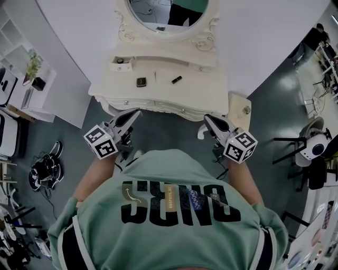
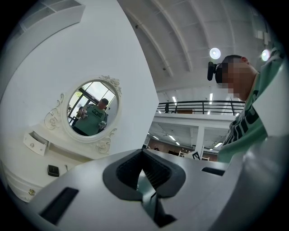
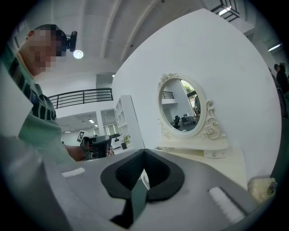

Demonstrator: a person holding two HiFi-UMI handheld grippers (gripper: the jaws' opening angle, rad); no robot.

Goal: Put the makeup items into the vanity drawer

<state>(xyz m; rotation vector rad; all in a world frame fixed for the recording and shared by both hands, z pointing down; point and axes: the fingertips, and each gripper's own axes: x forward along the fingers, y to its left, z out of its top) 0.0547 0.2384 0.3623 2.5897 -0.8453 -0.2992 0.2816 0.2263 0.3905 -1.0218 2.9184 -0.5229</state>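
Observation:
The white vanity stands in front of me under its oval mirror. On its top lie a dark square compact, a thin stick and a dark lipstick. A small upper drawer at the left is pulled open with a small dark item inside. My left gripper and right gripper hover shut and empty just before the vanity's front edge. The left gripper view shows its shut jaws, the compact and the drawer. The right gripper is also shut.
A beige stool-like piece stands right of the vanity. White shelves are on the left, with shoes on the floor there. Chairs stand at the right. Front drawers with knobs line the vanity's edge.

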